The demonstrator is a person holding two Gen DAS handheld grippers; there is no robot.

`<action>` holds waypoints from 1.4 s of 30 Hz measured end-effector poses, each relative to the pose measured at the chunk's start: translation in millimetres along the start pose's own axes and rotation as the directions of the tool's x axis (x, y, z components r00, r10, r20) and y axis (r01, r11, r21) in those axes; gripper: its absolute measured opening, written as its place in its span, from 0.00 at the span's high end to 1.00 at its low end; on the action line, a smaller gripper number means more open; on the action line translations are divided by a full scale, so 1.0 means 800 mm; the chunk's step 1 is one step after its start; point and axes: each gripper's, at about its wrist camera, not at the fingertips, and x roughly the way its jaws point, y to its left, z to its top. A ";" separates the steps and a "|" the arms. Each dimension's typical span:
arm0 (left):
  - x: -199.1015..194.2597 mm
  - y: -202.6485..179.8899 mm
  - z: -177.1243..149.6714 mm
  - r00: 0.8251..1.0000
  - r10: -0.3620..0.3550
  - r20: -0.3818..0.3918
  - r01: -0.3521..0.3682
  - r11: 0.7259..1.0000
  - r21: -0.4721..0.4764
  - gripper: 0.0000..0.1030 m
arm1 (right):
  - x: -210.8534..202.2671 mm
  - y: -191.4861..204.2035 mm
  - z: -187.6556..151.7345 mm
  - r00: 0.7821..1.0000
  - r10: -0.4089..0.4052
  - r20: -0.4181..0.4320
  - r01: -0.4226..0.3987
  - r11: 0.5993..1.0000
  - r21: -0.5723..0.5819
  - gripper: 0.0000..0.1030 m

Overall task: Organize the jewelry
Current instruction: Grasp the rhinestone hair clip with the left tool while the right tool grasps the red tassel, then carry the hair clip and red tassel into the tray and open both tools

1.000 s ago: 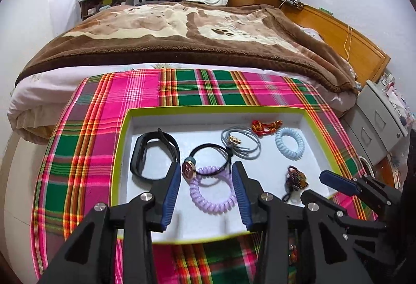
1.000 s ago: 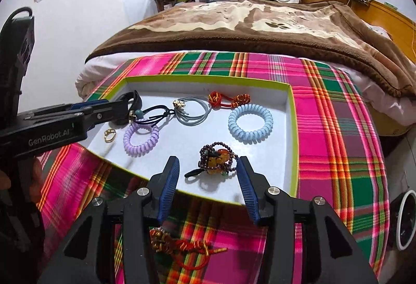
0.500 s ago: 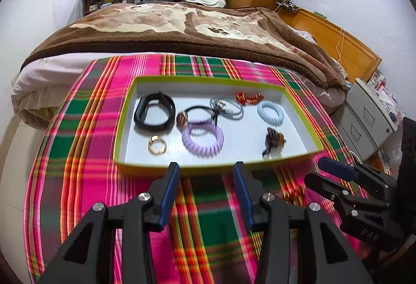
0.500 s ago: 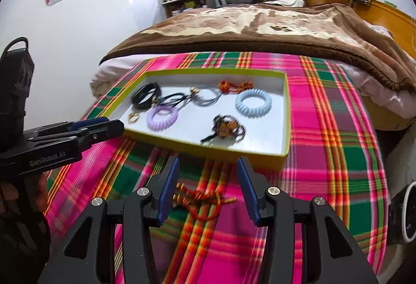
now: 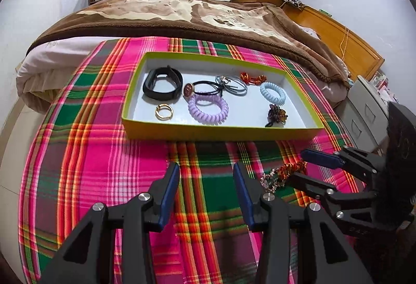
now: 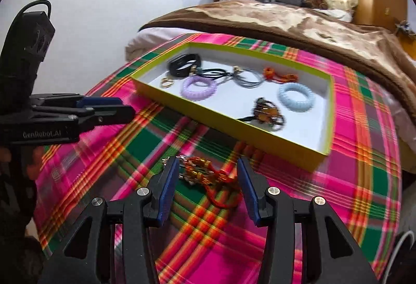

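Observation:
A yellow-green tray with a white floor sits on the plaid cloth. It holds a black band, a gold ring, a purple coil tie, a blue coil tie, a dark beaded bracelet, grey and black ties and a red cord. A red-orange beaded bracelet lies on the cloth in front of the tray. My right gripper is open with its fingers on either side of this bracelet. My left gripper is open and empty over bare cloth.
The plaid cloth covers the foot of a bed with a brown blanket. A grey drawer unit stands to the right, a wooden wardrobe and a chair with a teddy bear at the back.
Both grippers have pulled back from the tray toward the near cloth. The right gripper has come down around the red-orange bracelet on the cloth. Both stay open.

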 end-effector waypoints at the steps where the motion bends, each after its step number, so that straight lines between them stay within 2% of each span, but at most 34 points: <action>1: 0.001 -0.001 -0.001 1.000 0.000 -0.004 0.000 1.000 -0.001 0.57 | 0.004 0.001 0.000 1.000 -0.005 -0.013 0.005 1.000 -0.011 0.54; 4: 0.003 -0.003 -0.004 1.000 0.001 -0.011 -0.001 1.000 0.003 0.57 | 0.014 0.003 0.002 0.998 -0.042 -0.036 0.041 0.998 -0.042 0.54; 8: 0.005 -0.006 -0.005 1.000 0.002 -0.018 -0.002 1.000 0.003 0.57 | 0.014 0.001 0.001 0.998 -0.032 -0.047 0.031 0.999 -0.036 0.55; 11: 0.005 -0.008 -0.006 1.000 -0.002 -0.019 0.003 1.000 0.010 0.57 | 0.011 0.003 -0.004 0.997 -0.063 -0.053 0.061 0.997 -0.039 0.55; 13: 0.006 -0.009 -0.006 1.000 -0.004 -0.020 0.004 1.000 0.011 0.57 | 0.007 0.004 -0.006 0.996 -0.075 -0.052 0.073 0.996 -0.044 0.63; 15: 0.007 -0.009 -0.006 1.000 -0.005 -0.024 0.006 1.000 0.012 0.57 | 0.004 0.003 -0.010 0.995 -0.084 -0.055 0.082 0.996 -0.041 0.76; 17: 0.009 -0.011 -0.006 1.000 -0.005 -0.028 0.006 1.000 0.016 0.57 | 0.001 0.002 -0.013 0.994 -0.095 -0.054 0.093 0.995 -0.039 0.80; 18: 0.009 -0.011 -0.007 1.000 -0.008 -0.030 0.008 1.000 0.016 0.57 | 0.000 0.000 -0.014 0.994 -0.095 -0.052 0.093 0.995 -0.032 0.88; 19: 0.010 -0.012 -0.007 0.999 -0.007 -0.032 0.008 1.000 0.017 0.57 | -0.002 -0.002 -0.015 0.994 -0.099 -0.053 0.098 0.995 -0.023 0.90; 27: 0.012 -0.024 -0.007 0.999 -0.036 -0.034 0.038 0.998 0.044 0.57 | -0.024 -0.017 -0.022 0.998 -0.066 -0.014 0.067 0.995 0.076 0.90; 30: 0.013 -0.036 -0.006 0.999 -0.023 -0.029 0.026 0.995 0.095 0.57 | -0.034 -0.023 -0.025 0.998 -0.061 0.012 0.059 0.991 0.117 0.91; 34: 0.021 -0.045 -0.004 0.997 -0.058 -0.049 0.063 0.992 0.108 0.55 | -0.048 -0.032 -0.030 0.998 -0.035 0.046 0.027 0.984 0.176 0.91; 38: 0.029 -0.062 -0.005 0.995 -0.069 -0.069 0.079 0.983 0.165 0.53 | -0.058 -0.037 -0.037 0.997 -0.049 0.063 0.035 0.978 0.206 0.91; 42: 0.040 -0.074 -0.004 0.988 -0.109 -0.109 0.128 0.975 0.183 0.52 | -0.058 -0.050 -0.045 0.996 -0.087 0.031 0.077 0.965 0.250 0.91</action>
